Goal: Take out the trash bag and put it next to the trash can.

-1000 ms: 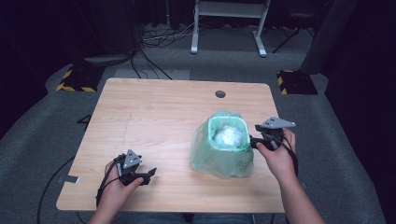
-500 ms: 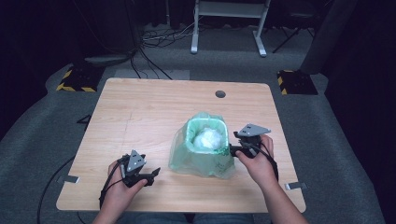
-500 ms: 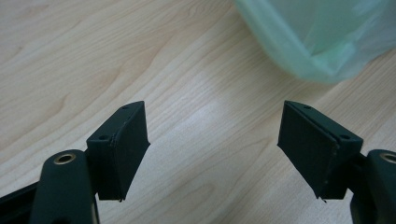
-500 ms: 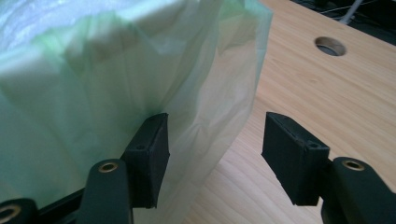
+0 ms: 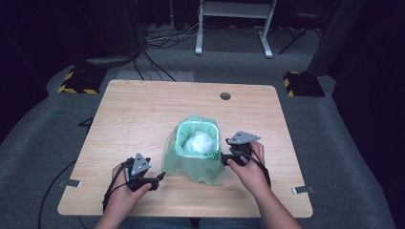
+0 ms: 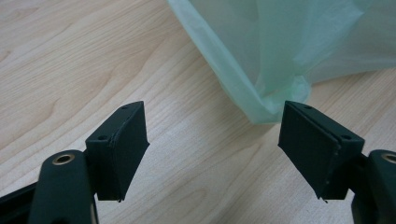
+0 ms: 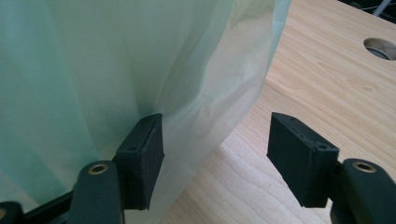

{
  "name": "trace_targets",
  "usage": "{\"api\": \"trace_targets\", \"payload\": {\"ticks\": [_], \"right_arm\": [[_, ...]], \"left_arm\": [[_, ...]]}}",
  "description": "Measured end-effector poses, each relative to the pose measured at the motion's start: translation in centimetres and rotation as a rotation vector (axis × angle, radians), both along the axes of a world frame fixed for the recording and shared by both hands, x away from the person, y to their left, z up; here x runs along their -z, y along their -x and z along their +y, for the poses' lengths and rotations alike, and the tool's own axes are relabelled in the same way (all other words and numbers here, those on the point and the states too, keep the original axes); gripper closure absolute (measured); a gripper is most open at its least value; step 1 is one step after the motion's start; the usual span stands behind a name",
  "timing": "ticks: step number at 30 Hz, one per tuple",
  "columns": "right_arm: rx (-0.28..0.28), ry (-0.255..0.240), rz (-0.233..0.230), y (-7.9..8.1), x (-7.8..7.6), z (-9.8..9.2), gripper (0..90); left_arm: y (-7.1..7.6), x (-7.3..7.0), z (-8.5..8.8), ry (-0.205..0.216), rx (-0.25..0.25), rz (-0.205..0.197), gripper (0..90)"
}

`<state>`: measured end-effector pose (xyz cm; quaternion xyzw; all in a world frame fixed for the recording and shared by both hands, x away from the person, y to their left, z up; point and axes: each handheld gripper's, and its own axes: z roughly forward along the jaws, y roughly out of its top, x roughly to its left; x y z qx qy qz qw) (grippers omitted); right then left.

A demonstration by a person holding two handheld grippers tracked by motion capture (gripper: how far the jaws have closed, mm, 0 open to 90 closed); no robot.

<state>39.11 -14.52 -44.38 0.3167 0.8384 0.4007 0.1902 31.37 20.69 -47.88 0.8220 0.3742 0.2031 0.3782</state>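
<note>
Green bag-lined bin (image 5: pixel 197 151) w/ white wad (image 5: pixel 198 141) inside, at table (image 5: pixel 143 114) centre-front. R gripper (image 5: pixel 223 158) at bin's right side, jaws apart, just been opening, bag film by one pad, not pinched. L gripper (image 5: pixel 161 176) near bag's lower left corner, jaws wide, holding nothing

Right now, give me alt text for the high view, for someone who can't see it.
A small bin lined with a green bag and holding crumpled white paper stands on a wooden table. The right gripper sits open against the bag's side; the left gripper rests open on the table beside it.
</note>
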Motion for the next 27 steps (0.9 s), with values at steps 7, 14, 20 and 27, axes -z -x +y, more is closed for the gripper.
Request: {"api": "trace_targets", "payload": {"ticks": [7, 14, 20, 27], "right_arm": [[0.021, 0.002, -0.018, 1.6, -0.8, -2.2, 33.6], [0.016, -0.006, 0.012, 4.1, -0.6, -4.2, 30.0], [-0.018, -0.011, 0.036, 6.2, 0.2, -4.8, 26.7], [-0.103, -0.035, 0.041, 6.3, 1.0, -2.4, 24.6]], "left_arm": [[0.5, -0.4, -0.6, 0.004, 0.023, -0.001, 22.6], [1.0, -0.8, -1.0, 0.032, 0.065, -0.004, 18.8], [0.7, -0.8, -1.6, 0.061, 0.087, 0.008, 18.8], [-0.7, 0.0, -2.2, 0.085, 0.104, 0.031, 24.5]]}}
